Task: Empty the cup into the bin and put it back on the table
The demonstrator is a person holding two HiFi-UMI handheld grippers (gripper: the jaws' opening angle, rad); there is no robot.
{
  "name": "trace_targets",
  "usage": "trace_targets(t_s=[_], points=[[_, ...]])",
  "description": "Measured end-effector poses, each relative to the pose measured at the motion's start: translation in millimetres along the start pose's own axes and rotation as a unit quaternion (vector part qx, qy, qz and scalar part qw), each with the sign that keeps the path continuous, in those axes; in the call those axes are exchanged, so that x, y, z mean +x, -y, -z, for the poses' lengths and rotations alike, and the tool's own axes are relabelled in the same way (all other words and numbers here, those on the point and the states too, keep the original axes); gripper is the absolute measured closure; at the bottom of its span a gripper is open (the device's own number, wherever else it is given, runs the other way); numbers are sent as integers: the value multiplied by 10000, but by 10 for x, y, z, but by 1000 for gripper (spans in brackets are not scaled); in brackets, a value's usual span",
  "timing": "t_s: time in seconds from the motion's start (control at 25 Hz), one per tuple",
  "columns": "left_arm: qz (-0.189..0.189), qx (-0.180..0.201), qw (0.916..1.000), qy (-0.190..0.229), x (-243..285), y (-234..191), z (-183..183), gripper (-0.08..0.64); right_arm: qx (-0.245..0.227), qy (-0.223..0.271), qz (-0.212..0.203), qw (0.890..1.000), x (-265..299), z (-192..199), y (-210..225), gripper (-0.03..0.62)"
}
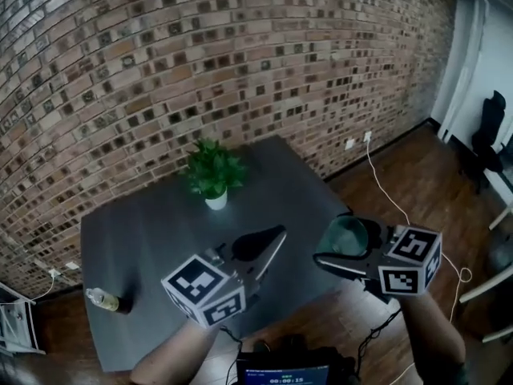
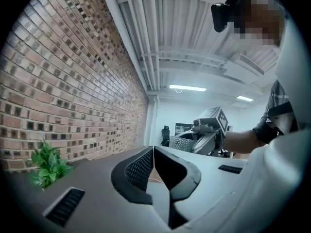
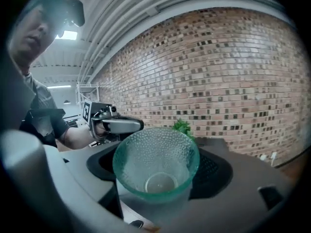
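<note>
The fingers of our right gripper point(image 1: 349, 245) are closed on the green glass cup point(image 3: 155, 161). We hold it in the air at the lower right of the head view, near the right corner of the desk point(image 1: 144, 231). The fingers of our left gripper point(image 2: 154, 155) are pressed together, with nothing between them. On the desk, a small plant point(image 1: 213, 175) stands near the centre and a bottle point(image 1: 104, 299) is at the lower left.

Open tabletop point(image 1: 160, 231) between plant point(image 1: 213, 172) and bottle point(image 1: 105, 300)
</note>
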State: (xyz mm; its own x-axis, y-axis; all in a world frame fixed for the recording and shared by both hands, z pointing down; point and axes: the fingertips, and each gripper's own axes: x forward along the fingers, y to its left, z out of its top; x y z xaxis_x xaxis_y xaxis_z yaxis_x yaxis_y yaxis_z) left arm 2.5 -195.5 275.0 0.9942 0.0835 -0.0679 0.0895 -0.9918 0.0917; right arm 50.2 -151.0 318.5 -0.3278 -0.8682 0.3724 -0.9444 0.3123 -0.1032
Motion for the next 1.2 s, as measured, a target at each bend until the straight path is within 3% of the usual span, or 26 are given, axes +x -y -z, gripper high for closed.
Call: trace_targets(t_s=[0.28, 0.52, 1.2], points=[[626, -5, 9979, -152, 601, 390, 141, 560, 178, 92, 684, 9975, -687, 228, 324, 183], [796, 70, 9966, -207, 1174, 802, 228, 560, 189, 148, 915, 9955, -1319, 406, 635, 183], [949, 57, 9951, -282, 3024, 1877, 562, 560, 203, 121, 965, 9951, -2945, 992, 1895, 183]])
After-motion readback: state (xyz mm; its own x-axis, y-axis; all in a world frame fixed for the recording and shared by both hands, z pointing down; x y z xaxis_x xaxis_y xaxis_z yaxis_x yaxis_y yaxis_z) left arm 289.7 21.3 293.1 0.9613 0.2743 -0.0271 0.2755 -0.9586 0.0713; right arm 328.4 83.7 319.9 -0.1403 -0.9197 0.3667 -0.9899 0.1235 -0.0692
